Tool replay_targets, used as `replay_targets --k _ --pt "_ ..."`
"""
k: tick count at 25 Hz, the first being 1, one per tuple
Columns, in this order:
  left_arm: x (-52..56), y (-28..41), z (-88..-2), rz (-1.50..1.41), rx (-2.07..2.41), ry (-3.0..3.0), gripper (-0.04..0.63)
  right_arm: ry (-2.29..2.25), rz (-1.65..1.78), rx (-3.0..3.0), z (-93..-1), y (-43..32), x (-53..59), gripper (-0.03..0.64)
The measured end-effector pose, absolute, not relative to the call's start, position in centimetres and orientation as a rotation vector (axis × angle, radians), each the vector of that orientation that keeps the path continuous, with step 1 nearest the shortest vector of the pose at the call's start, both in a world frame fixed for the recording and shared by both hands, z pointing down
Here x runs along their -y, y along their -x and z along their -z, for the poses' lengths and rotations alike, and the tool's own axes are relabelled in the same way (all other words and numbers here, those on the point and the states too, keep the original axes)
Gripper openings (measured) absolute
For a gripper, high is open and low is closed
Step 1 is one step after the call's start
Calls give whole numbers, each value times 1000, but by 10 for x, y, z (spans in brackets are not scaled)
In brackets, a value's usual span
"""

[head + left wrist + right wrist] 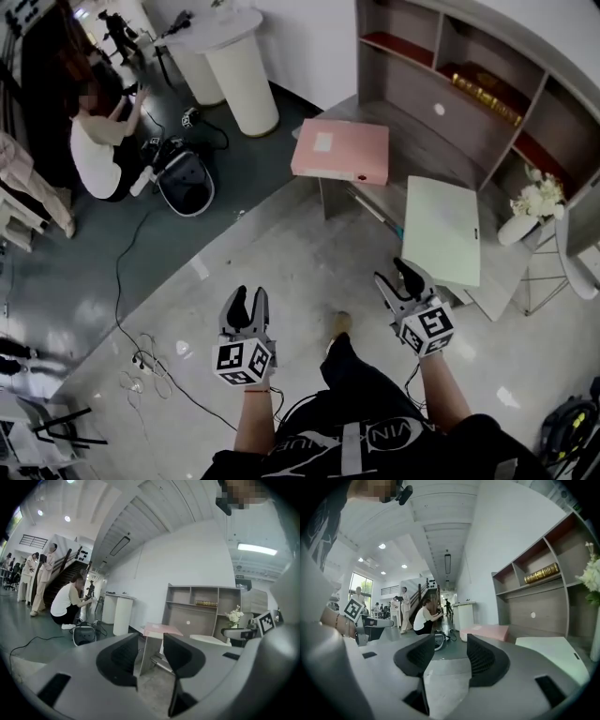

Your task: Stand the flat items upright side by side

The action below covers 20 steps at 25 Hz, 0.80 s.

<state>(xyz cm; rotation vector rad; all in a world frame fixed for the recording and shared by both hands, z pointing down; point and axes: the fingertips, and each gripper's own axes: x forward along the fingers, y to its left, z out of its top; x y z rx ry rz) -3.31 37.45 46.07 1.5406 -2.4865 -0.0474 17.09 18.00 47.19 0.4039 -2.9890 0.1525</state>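
Note:
A pink box file (339, 150) lies flat on the far end of a low grey desk (375, 111). A pale green folder (441, 230) lies flat nearer to me, on the right. My left gripper (249, 298) hangs over the floor, short of the desk, jaws open and empty. My right gripper (394, 272) is just off the pale folder's near left corner, also open and empty. Past the open jaws in the left gripper view (150, 653) I see the pink file (161, 629). The right gripper view (451, 656) shows the pink file (487, 631) and the pale folder (551, 651).
A grey shelf unit (450, 84) backs the desk, with a vase of white flowers (534, 202) at its right. A person (98, 141) crouches at far left by a black bag (185, 183). White pedestal tables (234, 66) stand behind. Cables (141, 361) trail on the floor.

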Motion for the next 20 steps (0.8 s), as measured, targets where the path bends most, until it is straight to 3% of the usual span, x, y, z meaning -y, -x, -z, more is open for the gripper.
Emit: replay_targets --k 20 --pt "-214 169 -451 33 2415 -1627 150 -350 -211 2935 -493 -35 -70 229"
